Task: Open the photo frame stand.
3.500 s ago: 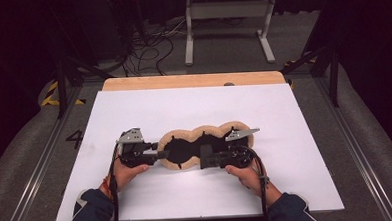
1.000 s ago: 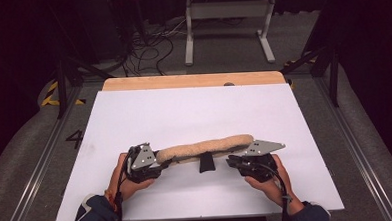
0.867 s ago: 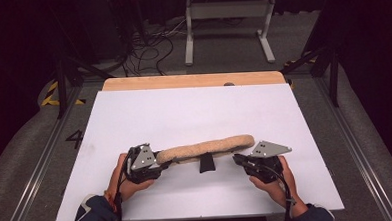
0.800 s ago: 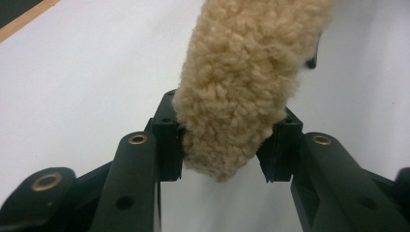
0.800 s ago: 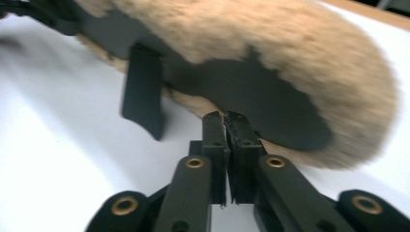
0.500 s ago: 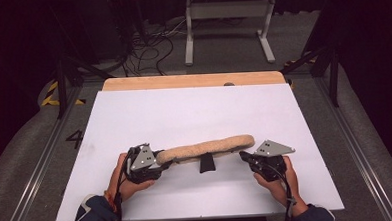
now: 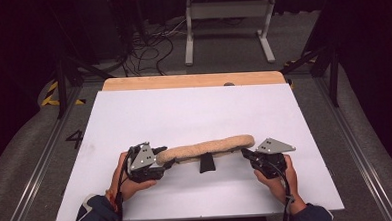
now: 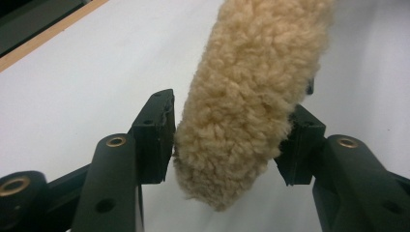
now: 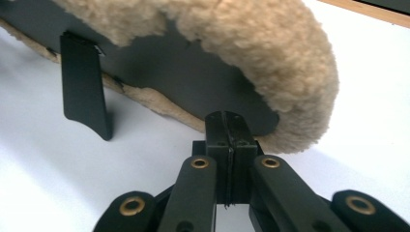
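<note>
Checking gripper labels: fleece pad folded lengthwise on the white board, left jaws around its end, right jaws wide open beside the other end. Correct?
Not quite. In the right gripper view the right gripper has its jaws shut together, nothing between them. The rest holds: fleece pad folded, left gripper around its end.

Left tool [image 7: 161, 159] and right tool [image 7: 247, 155]: black bodies, each topped by a grey three-cornered plate; black jaws with brass-coloured rivets (seen close up). Black cables trail back. Dark blue sleeves [image 7: 96, 217] on both forearms.
</note>
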`<state>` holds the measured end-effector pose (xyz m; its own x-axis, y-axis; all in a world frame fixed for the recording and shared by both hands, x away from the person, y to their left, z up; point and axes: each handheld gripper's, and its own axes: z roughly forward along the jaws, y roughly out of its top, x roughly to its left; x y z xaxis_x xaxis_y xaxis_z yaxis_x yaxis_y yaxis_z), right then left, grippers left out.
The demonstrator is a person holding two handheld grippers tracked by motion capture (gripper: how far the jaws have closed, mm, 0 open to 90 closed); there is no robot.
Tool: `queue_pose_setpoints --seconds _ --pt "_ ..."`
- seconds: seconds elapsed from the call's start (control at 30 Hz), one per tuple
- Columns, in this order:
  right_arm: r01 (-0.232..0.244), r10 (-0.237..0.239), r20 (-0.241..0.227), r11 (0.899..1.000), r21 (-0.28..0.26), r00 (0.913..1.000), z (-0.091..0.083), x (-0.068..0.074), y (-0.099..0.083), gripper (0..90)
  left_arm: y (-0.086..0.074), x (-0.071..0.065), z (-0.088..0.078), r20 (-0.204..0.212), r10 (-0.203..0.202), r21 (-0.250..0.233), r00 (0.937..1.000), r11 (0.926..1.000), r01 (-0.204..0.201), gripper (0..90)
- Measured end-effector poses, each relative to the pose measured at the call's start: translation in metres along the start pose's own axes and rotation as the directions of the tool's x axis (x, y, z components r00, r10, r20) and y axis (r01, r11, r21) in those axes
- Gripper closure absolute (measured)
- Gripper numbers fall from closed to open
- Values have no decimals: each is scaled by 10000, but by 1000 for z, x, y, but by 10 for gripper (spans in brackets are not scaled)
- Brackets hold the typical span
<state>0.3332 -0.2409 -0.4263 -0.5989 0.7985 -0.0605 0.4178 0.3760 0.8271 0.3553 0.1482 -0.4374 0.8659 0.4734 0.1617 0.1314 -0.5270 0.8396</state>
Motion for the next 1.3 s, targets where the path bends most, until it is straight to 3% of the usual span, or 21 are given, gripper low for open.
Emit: queue_pose_setpoints --seconds 0.13,0.8,1.03,1.2,1.3 --pt "-54 54 104 10000 -25 9999 1 -2 0 900 1 -1 0 2 176 47 9998 9998 -176 536" --pt "-164 167 306 9998 -99 9994 7 -8 1 897 0 -2 -4 361 219 54 9991 9997 -221 582" --pt "-296 302 369 9994 -152 9989 8 -12 2 896 1 -4 -7 486 401 122 9980 9991 -407 599" --pt "-383 389 329 9991 -195 9987 12 -14 4 893 2 -12 -10 292 680 29 9973 9977 -681 611" --pt "-370 376 277 9990 -235 9989 14 -14 5 893 2 -13 -11 317 645 75 9974 9979 -648 617"
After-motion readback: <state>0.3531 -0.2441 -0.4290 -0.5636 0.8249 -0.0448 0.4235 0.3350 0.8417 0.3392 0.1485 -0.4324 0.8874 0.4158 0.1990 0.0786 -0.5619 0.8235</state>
